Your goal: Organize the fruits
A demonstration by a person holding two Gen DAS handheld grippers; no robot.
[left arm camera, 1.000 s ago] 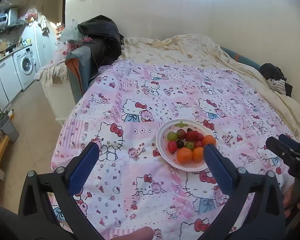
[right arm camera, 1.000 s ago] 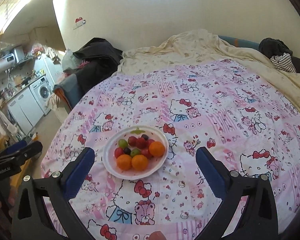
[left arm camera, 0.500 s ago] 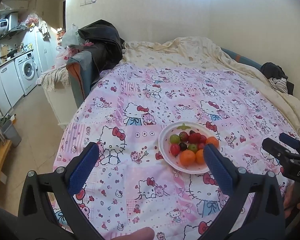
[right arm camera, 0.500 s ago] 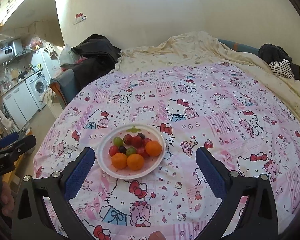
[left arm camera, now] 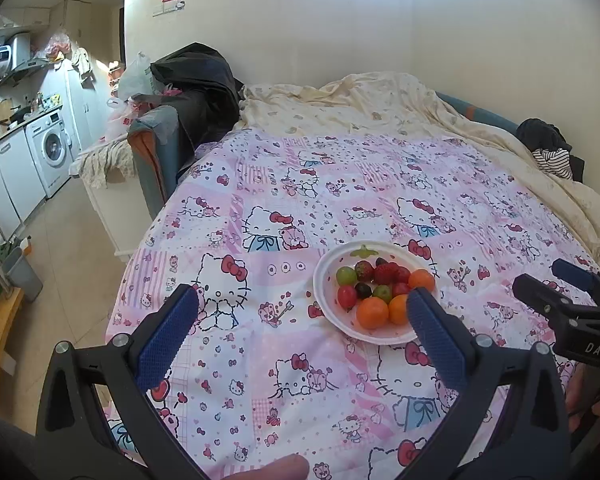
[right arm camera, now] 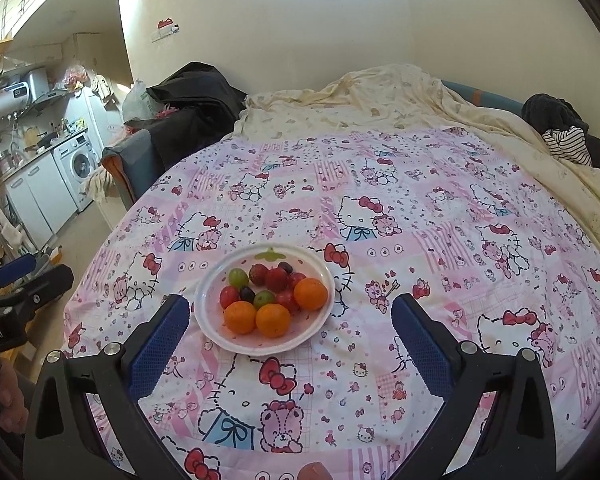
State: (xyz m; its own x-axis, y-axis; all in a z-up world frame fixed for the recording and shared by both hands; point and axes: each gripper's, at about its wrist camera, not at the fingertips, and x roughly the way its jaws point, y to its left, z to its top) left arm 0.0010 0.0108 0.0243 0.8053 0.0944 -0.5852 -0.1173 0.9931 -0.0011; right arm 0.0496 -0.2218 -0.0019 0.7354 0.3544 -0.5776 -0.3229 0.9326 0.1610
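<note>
A white plate (left arm camera: 326, 304) (right arm camera: 208, 320) sits on the pink Hello Kitty bedspread (left arm camera: 292, 380) (right arm camera: 440, 240). It holds three oranges (right arm camera: 240, 317), green grapes (right arm camera: 239, 277), dark grapes and red fruits (right arm camera: 277, 279). My left gripper (left arm camera: 300, 322) is open and empty, just short of the plate, which lies toward its right finger. My right gripper (right arm camera: 290, 326) is open and empty, with the plate near its left finger. Each gripper also shows at the edge of the other's view: the right (left arm camera: 572, 300), the left (right arm camera: 16, 292).
A cream blanket (left arm camera: 360, 108) covers the far end of the bed. Dark clothes (left arm camera: 196, 80) pile on a chair at the far left. A striped garment (left arm camera: 552, 160) lies at the right edge. The bed's left edge drops to a tiled floor (left arm camera: 60, 248) with a washing machine (left arm camera: 50, 148).
Both grippers have moved a little back and up. The plate sits slightly lower and closer to each camera's centre. Both stay open.
</note>
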